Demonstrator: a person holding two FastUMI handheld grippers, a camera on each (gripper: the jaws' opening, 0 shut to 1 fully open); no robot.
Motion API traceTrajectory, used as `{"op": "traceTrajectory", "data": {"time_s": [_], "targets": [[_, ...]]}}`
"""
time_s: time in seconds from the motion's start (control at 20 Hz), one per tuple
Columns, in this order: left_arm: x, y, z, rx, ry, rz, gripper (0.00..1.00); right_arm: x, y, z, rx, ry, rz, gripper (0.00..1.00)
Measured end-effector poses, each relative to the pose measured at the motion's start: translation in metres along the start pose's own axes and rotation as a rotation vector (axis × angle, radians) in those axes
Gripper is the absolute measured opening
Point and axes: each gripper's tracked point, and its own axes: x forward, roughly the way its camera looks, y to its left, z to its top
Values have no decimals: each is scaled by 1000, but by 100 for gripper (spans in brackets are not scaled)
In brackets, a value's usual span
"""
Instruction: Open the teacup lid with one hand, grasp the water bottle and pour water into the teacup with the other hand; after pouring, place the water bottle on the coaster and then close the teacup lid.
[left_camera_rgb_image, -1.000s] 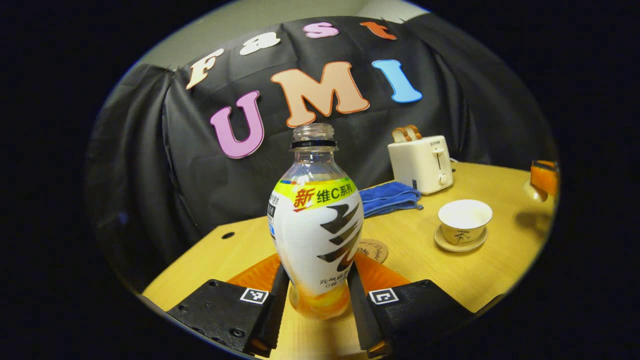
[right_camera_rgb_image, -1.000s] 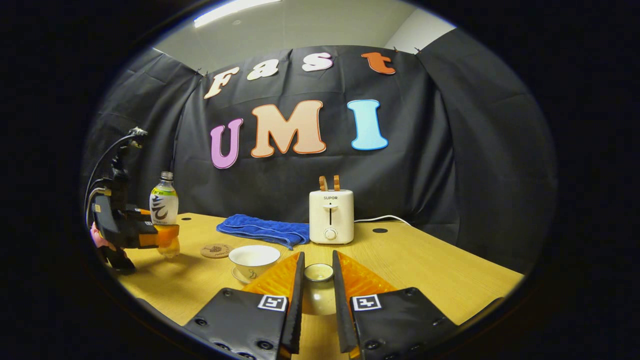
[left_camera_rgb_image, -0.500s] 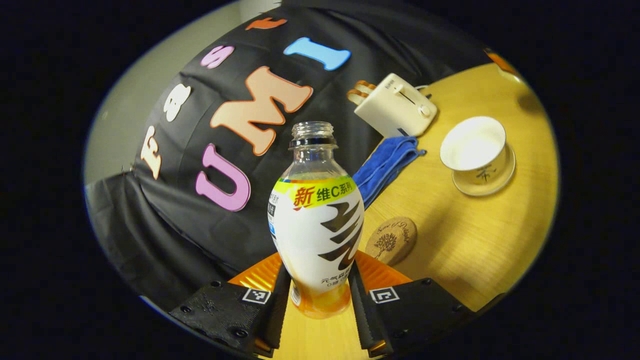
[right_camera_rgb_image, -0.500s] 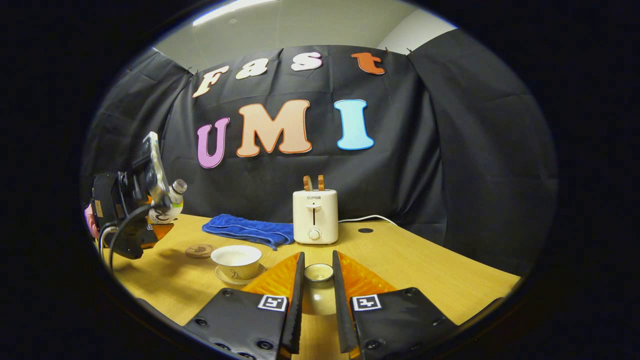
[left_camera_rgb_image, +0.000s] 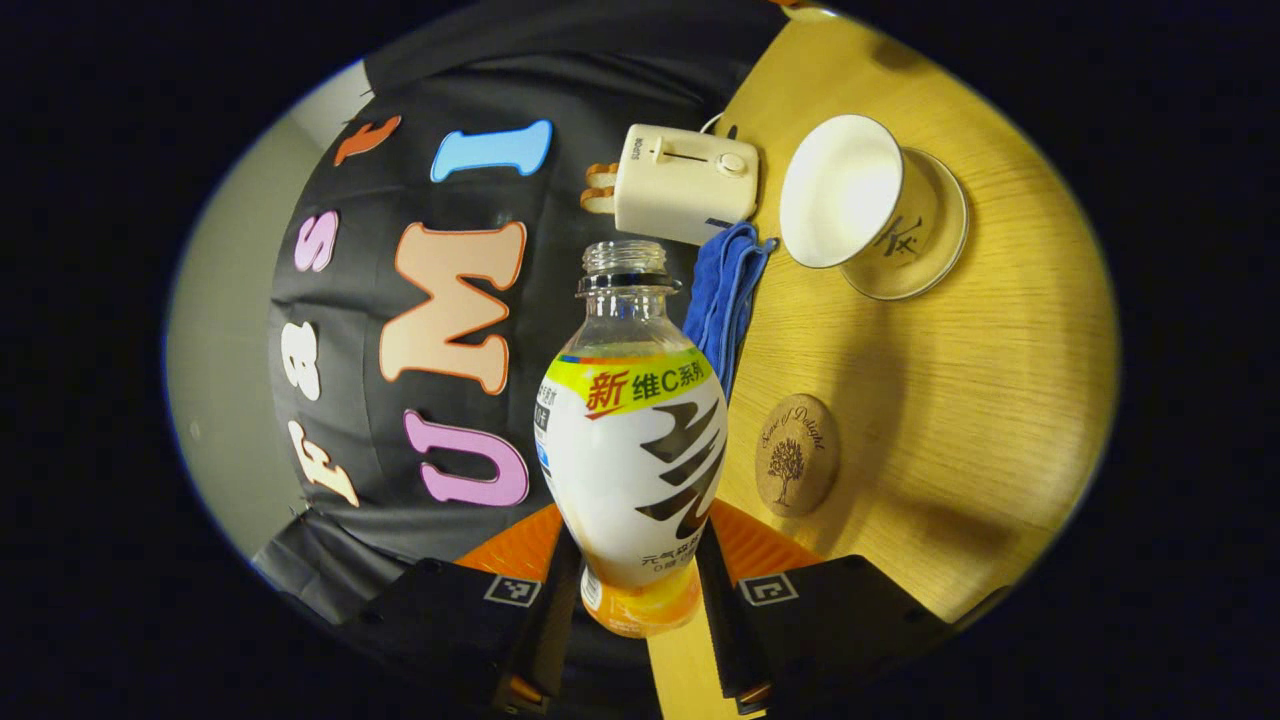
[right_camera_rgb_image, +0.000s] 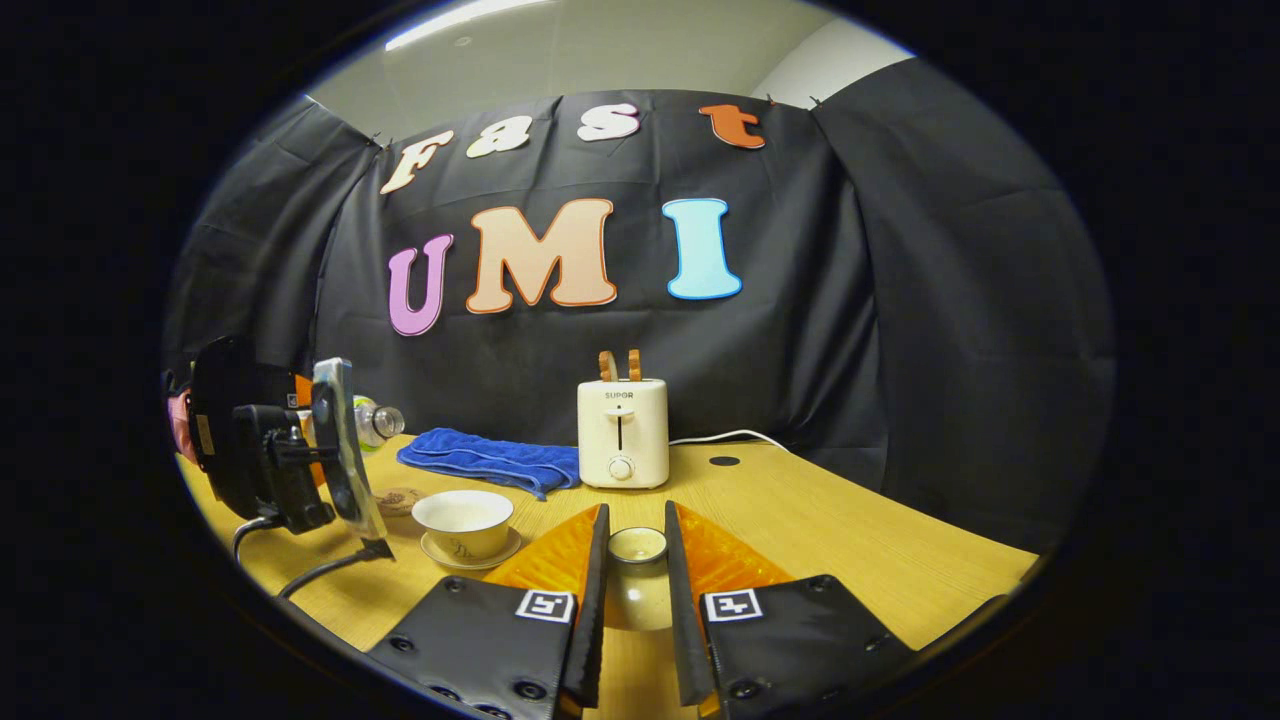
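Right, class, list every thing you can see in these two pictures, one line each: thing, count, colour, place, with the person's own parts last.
water bottle: one, clear with white and yellow label, uncapped, tipped toward the teacup, between the left gripper's fingers
teacup: one, white, open, on its saucer
saucer: one, white, on the table under the teacup
teacup lid: one, white, between the right gripper's fingers
coaster: one, brown, round, bare, on the table
towel: one, blue, folded, left of the toaster
toaster: one, cream, holding two brown slices, at the table's back
table: one, light wood
left gripper: one, shut on the bottle
right gripper: one, shut on the lid
hand: partly seen behind the left gripper
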Motion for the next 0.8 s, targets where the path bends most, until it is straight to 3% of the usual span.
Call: {"op": "traceTrajectory", "data": {"time_s": [0.3,0.8], "targets": [[-4,2,11,172,-15,12,57,1,-1,0,0,0,0,33],[6,7,30,341,-41,27,57,0,-1,1,0,0,0,33]]}}
